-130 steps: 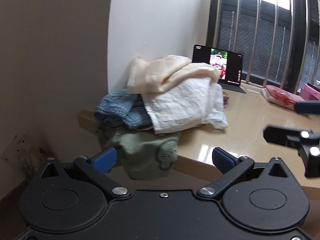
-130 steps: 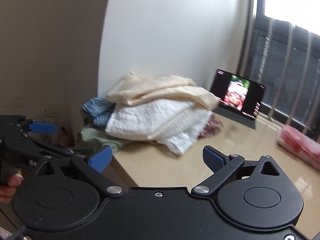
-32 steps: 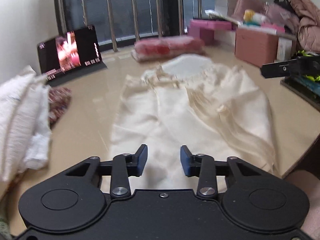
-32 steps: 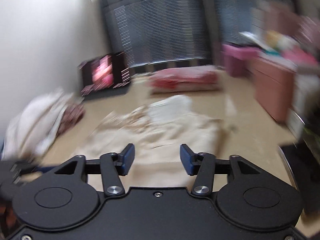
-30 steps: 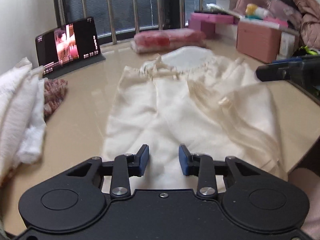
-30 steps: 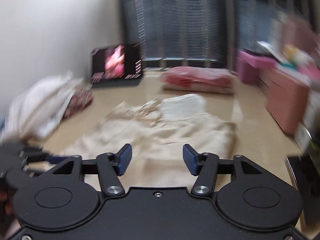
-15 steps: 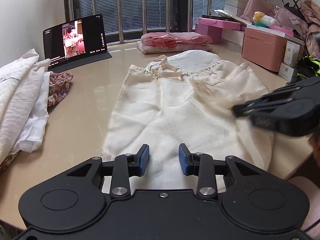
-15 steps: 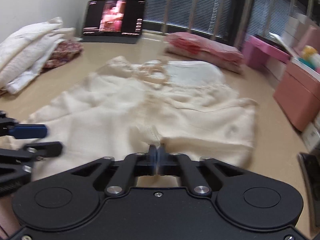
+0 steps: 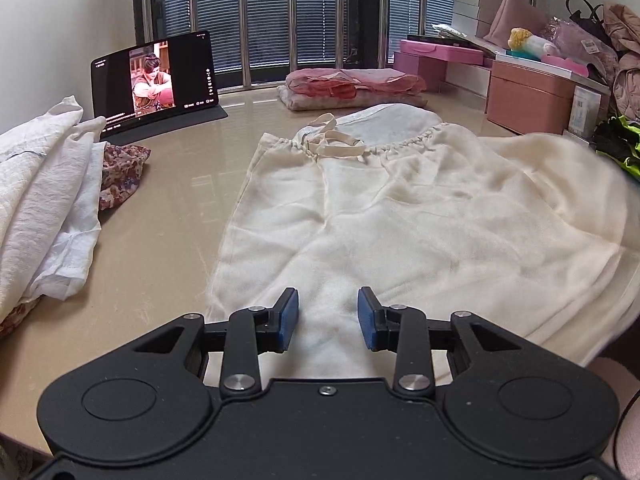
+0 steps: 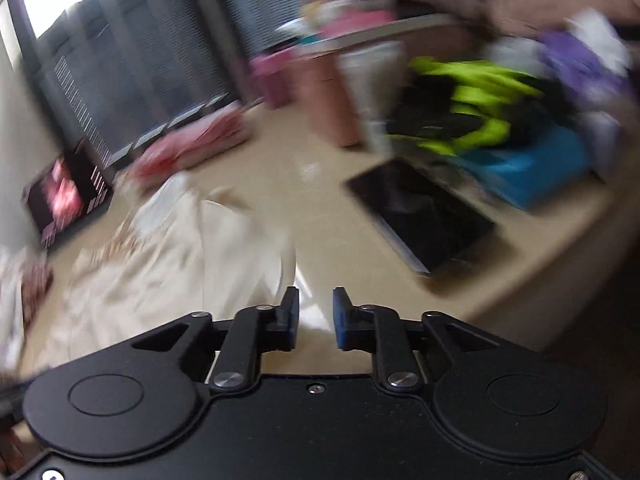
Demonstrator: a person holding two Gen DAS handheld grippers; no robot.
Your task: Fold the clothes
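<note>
the trousers are spread flat on the bench for folding; left claw part open, empty; right claw slightly open, grasp unclear.

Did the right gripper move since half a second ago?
Yes. The right gripper swung rightward: the tablet, earlier near top centre of its view, now sits at the far left, and its jaws have parted.

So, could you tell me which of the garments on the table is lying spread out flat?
The cream drawstring trousers right ahead of the left gripper. The white clothes at left sit heaped, and the pink bundle by the window is folded.
</note>
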